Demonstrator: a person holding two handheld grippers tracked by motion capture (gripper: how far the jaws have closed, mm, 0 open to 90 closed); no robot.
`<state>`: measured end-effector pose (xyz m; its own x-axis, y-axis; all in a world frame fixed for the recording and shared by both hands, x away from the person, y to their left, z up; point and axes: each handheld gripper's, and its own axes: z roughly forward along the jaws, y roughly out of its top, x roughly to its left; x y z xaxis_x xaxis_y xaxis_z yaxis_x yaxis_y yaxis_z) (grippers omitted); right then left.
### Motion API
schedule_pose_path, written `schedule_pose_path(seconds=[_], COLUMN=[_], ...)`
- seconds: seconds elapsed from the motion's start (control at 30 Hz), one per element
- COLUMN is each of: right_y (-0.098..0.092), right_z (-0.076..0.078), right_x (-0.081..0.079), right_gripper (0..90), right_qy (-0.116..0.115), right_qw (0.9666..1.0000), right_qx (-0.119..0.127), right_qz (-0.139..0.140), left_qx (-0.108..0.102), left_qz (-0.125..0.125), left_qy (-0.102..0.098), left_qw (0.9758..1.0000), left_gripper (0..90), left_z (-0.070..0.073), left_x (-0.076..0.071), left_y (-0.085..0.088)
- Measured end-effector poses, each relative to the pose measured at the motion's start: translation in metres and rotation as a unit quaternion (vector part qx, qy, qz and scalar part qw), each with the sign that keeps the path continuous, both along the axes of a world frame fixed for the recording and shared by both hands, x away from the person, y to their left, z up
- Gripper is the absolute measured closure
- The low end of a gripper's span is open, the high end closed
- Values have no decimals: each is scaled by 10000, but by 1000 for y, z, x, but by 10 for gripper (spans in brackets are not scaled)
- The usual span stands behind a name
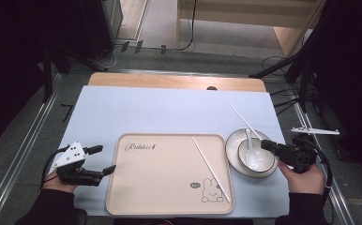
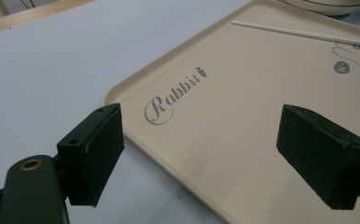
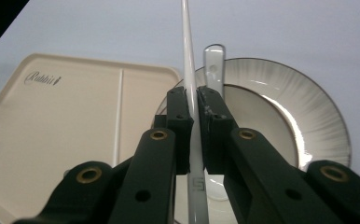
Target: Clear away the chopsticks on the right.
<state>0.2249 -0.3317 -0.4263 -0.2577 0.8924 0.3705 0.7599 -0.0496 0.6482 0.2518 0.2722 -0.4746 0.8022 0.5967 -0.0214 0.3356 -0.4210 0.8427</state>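
A beige tray (image 1: 160, 183) printed with a rabbit lies at the table's front, and one white chopstick (image 1: 211, 168) rests slantwise on its right part. Right of the tray a white plate (image 1: 230, 146) holds a bowl (image 1: 265, 163) with a white spoon (image 1: 251, 157) in it. My right gripper (image 1: 266, 145) hangs over the bowl, shut on a second white chopstick (image 1: 244, 120) that points away to the far left. In the right gripper view the pads (image 3: 183, 112) pinch that chopstick (image 3: 187, 51) above the spoon handle (image 3: 214, 65). My left gripper (image 1: 102, 159) stands open at the tray's left edge, nothing between its fingers.
A pale blue mat (image 1: 169, 112) covers the wooden table (image 1: 169, 80). In the left gripper view the tray's near corner (image 2: 136, 140) lies just under the open left gripper (image 2: 208, 156). Dark stands and cables flank the table on the floor.
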Motion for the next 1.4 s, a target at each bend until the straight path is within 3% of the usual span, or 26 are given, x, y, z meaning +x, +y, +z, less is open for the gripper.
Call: schedule_pose_path(seconds=[0.53,0.97,1.17,1.23,1.4], right_y=[51,97,118,129,141], right_z=[-12,-37,-56,-60,-75], right_x=[-14,-24,-31,-32,-34], right_gripper=[849,848,848,848,848], right_qy=[8,27,222,286,428], right_qw=[9995,9978,9962,9946,9919], right_qx=[-26,-237,-277,-477,-643], right_qz=[321,622,800,878,1008], left_qx=[16,-3,5,8,-2], left_qz=[2,34,13,18,25], left_qy=[2,12,9,8,4], left_qw=[10000,10000,10000,10000,10000], left_gripper=[154,154,154,153,154], left_z=[0,0,0,0,0], left_x=[0,1,0,0,0], left_y=[0,1,1,1,1])
